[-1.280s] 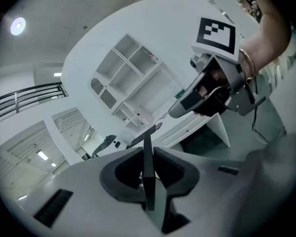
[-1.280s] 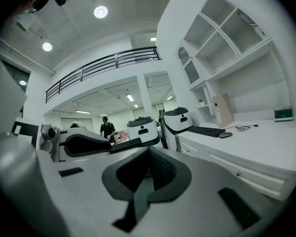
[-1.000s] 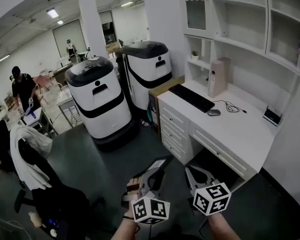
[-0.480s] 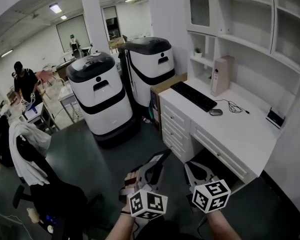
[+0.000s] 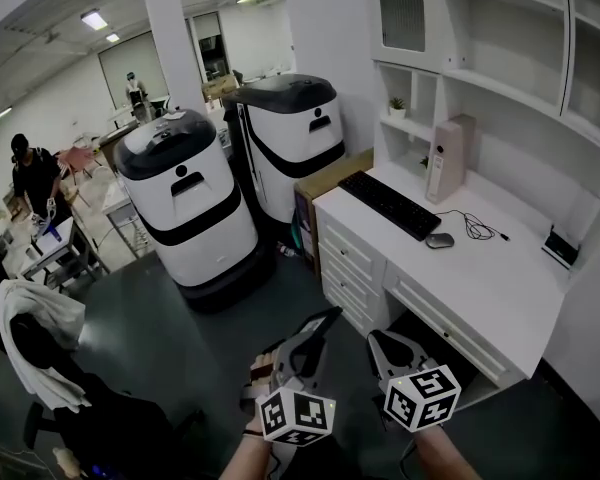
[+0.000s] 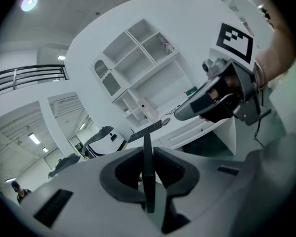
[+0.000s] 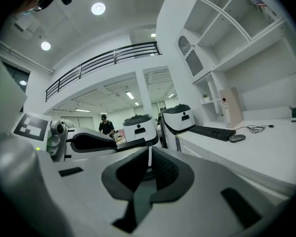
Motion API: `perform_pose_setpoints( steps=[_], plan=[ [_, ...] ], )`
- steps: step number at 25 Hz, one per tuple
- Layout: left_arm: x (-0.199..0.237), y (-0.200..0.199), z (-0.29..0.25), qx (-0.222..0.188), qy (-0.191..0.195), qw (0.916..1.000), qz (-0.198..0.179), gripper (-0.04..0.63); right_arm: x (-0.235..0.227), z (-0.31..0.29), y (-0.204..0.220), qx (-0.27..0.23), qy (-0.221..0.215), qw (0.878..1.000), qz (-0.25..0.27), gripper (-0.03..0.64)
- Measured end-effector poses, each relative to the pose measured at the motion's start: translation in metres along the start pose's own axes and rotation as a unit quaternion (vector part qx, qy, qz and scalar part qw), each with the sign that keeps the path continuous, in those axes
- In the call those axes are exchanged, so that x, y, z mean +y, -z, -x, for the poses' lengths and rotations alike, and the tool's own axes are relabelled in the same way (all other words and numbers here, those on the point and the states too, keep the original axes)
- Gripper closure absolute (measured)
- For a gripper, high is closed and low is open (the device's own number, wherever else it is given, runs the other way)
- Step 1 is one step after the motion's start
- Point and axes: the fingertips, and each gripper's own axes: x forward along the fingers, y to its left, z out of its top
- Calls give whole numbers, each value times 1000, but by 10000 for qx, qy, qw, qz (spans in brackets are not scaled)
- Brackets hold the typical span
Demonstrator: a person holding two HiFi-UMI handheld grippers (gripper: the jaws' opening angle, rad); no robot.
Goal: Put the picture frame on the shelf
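White shelf (image 5: 500, 93) rises over the surface (image 5: 480, 278), well apart from 2 hand-held tongs low in front. Left tongs (image 5: 308, 343) clamp the dark frame (image 6: 147, 172) edge-on; right tongs (image 5: 383, 343) are closed, empty.

Left gripper (image 6: 148, 154) clamped; right gripper (image 7: 149, 157) closed, empty.

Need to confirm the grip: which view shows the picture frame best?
Left gripper view: the picture frame stands edge-on, clamped in the left gripper. Head view shows its top only; right gripper view, a dark sliver.
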Motion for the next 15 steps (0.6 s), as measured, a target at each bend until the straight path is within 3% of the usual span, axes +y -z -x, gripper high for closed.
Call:
perform_pose_setpoints(
  steps=[15],
  plan=[
    [130, 36, -138, -227, 311, 9991, -151, 528, -48, -180, -61, -40, 411, 9991, -106, 614]
  ],
)
